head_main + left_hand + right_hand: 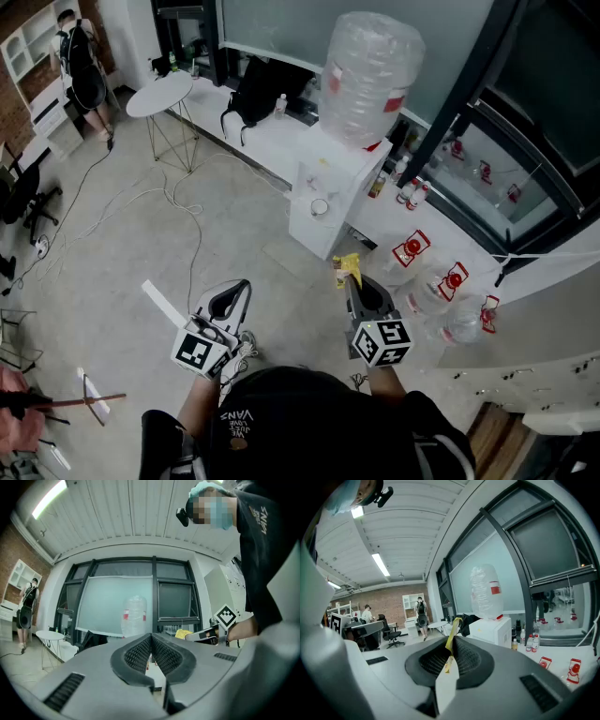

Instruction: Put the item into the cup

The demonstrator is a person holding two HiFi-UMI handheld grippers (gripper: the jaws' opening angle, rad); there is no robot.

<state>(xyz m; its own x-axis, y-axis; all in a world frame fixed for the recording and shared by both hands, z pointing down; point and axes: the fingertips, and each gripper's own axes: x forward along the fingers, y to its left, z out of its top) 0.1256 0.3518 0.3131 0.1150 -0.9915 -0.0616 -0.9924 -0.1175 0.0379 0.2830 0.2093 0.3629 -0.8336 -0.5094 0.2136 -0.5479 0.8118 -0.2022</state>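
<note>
My right gripper [350,279] is shut on a thin yellow packet [346,267], which sticks out past the pads edge-on in the right gripper view [451,641]. It is held in the air in front of a white water dispenser [328,202] with a big clear bottle [367,75] on top. A small white cup [320,207] stands on the dispenser's front shelf, ahead of the packet. My left gripper [236,292] hangs lower left over the floor, shut with nothing between its pads [140,652]. The left gripper view also catches the packet [182,633].
A round white table [159,94] and a black bag [255,86] stand to the dispenser's left. Small bottles [409,192] and red-and-white packs [411,248] line the window ledge on the right. Cables [178,202] trail over the floor. A person [80,66] stands far left.
</note>
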